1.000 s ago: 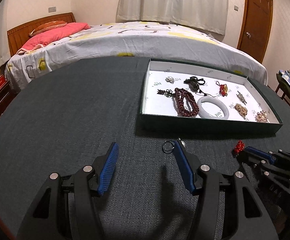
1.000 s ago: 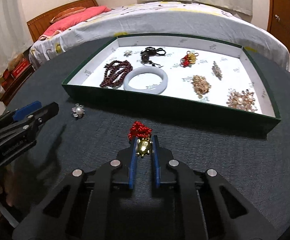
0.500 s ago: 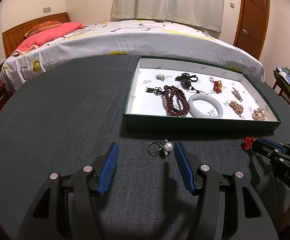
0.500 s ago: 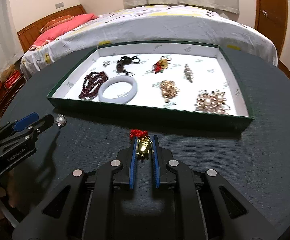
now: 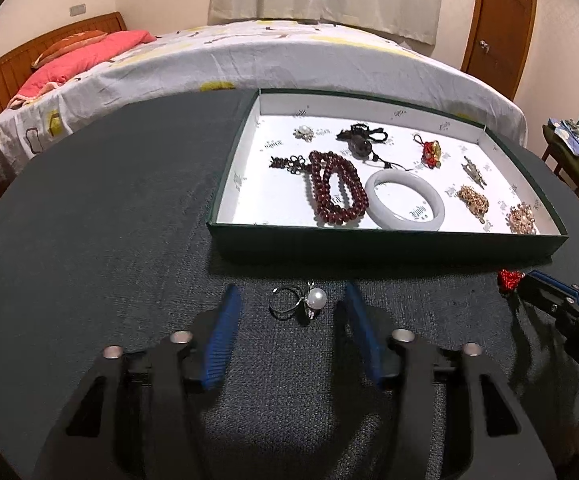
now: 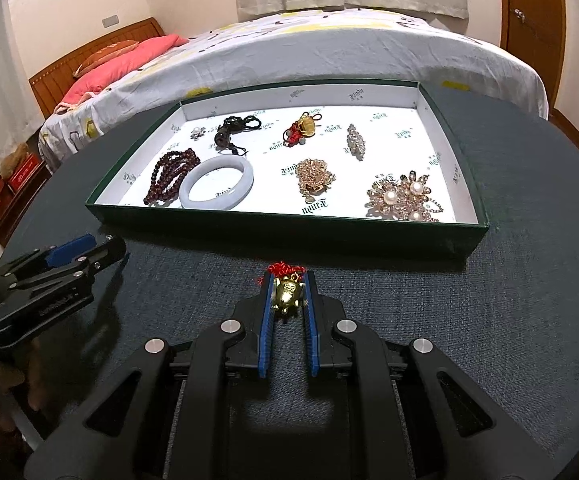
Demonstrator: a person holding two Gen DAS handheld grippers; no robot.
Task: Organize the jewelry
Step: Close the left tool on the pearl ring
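A pearl ring (image 5: 303,305) lay on the dark counter (image 5: 101,216), between the blue pads of the left tongs (image 5: 291,312). Those tongs were closing, not yet touching it. The green tray (image 5: 389,246) sat at twelve o'clock from the ring, with a white bangle (image 5: 405,200) and red beads (image 5: 335,192) inside. The right tongs (image 6: 288,300) squeezed a gold charm (image 6: 287,294) with a red knot, near the tray's front wall.

Both wrist cameras look steeply down, close over the tabletop (image 5: 89,220), toward twelve o'clock. Both share the tray (image 5: 389,246) (image 6: 289,232) and bed (image 5: 289,60) beyond.
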